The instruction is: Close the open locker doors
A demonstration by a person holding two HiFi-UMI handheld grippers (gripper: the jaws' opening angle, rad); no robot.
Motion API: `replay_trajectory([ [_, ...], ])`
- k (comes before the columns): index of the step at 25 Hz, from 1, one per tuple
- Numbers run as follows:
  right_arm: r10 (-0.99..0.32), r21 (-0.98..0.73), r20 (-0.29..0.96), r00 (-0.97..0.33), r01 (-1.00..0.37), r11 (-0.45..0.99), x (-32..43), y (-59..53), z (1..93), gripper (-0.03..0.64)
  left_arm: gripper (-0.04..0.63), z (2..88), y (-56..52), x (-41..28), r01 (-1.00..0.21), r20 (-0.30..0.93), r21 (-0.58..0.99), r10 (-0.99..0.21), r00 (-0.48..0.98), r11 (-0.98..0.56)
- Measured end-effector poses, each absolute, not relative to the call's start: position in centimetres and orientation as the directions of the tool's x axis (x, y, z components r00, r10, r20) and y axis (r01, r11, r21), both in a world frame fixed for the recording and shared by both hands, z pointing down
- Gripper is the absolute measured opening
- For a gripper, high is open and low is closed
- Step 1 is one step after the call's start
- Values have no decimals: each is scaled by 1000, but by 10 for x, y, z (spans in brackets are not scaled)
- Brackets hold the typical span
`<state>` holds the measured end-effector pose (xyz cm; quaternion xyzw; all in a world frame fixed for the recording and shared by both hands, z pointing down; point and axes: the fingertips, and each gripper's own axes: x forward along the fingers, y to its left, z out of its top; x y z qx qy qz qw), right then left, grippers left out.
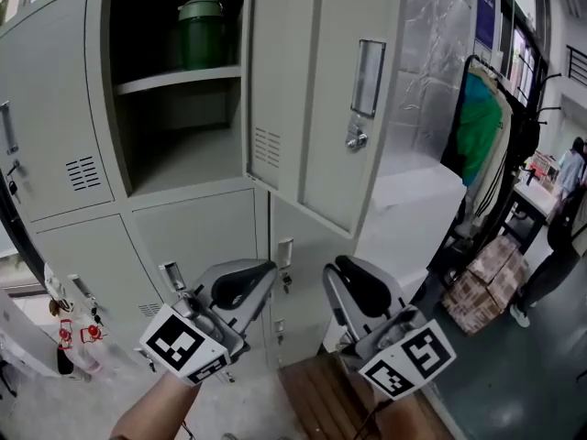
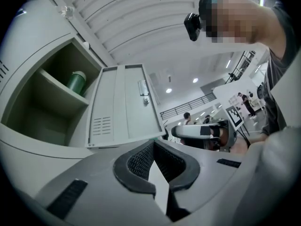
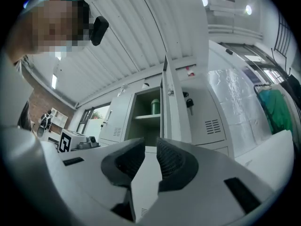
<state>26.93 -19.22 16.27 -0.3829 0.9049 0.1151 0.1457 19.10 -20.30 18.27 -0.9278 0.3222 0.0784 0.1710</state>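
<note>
Though the head view hides it, left fingers (image 2: 140, 159) touch, right fingers (image 3: 170, 159) stand slightly apart.

A canister (image 1: 202, 33) sits on the shelf (image 1: 179, 82) inside the locker (image 1: 183, 154), left of its open door (image 1: 312, 90).

Upper left of my view, a locker shelf (image 1: 174, 82) carries one green lidded container (image 1: 202, 33). At lower right, stacked cardboard boxes (image 1: 484, 282) sit on the dark floor (image 1: 523, 383).

Grey left claw (image 1: 264, 274) and right claw (image 1: 336, 272), black ribbed pads (image 2: 136, 161), white cubes (image 1: 186, 344) with black square markers
</note>
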Motion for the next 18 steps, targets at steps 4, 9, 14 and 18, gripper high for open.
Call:
replay_trajectory([
  [4, -654, 99, -402, -641, -740, 665, 289, -189, 136, 43, 9, 165, -200, 207, -608, -272, -301, -545, 793, -734],
  [9, -659, 118, -449, -603, -771, 625, 305, -190, 109, 60, 9, 149, -201, 211, -581, -283, -320, -510, 813, -748],
  [14, -687, 143, -469, -556, -815, 561, 308, -194, 84, 92, 15, 140, -201, 205, -548, -309, -339, -460, 833, -765],
  [18, -722, 144, -470, -508, -851, 505, 307, -202, 73, 94, 35, 138, -204, 199, -506, -305, -347, -415, 857, -790],
])
